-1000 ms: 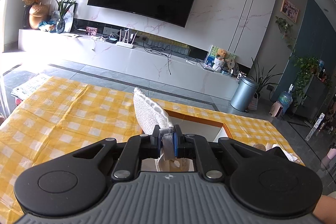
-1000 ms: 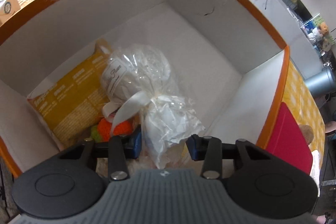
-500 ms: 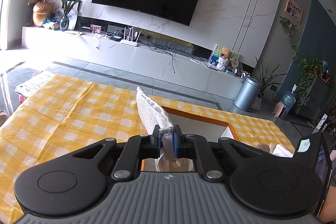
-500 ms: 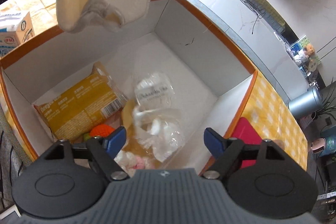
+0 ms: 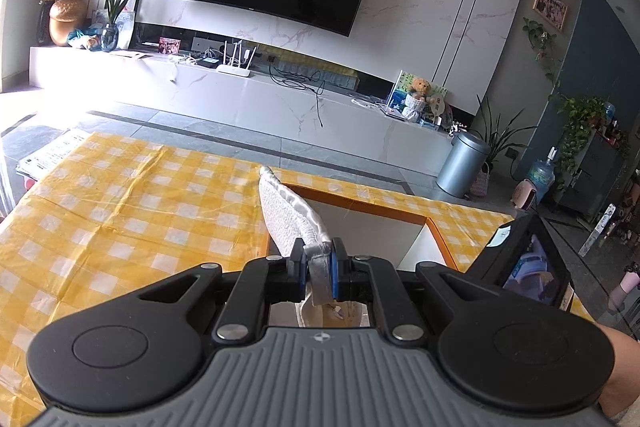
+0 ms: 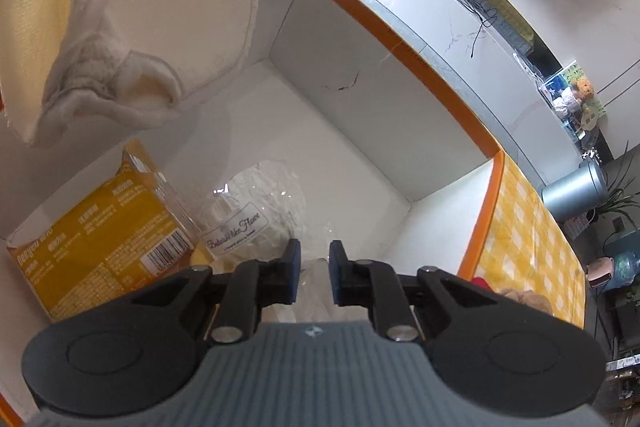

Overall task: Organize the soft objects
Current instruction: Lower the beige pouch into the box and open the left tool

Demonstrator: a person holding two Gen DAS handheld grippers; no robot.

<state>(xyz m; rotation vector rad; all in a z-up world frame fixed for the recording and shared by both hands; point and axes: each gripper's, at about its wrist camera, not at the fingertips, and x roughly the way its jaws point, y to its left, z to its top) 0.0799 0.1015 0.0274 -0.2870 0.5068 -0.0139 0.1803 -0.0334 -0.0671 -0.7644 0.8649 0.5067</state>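
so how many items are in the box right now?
2 clearly: yellow packet at the left wall, clear wrapped bundle beside it, under the right gripper. More may be hidden below that gripper. The white slipper hangs above.

The slipper (image 6: 132, 15) up and left of the right gripper (image 6: 314, 263) is cut off by the frame's top edge. The cellophane bag (image 6: 256, 223) is partly hidden behind the fingers. Whether anything is pinched cannot be told. The yellow packet (image 6: 96, 247) has print too blurred to be read.

Bright daylight; glare blows out the left; fisheye-bent edges; nearest cloth perhaps blurred.
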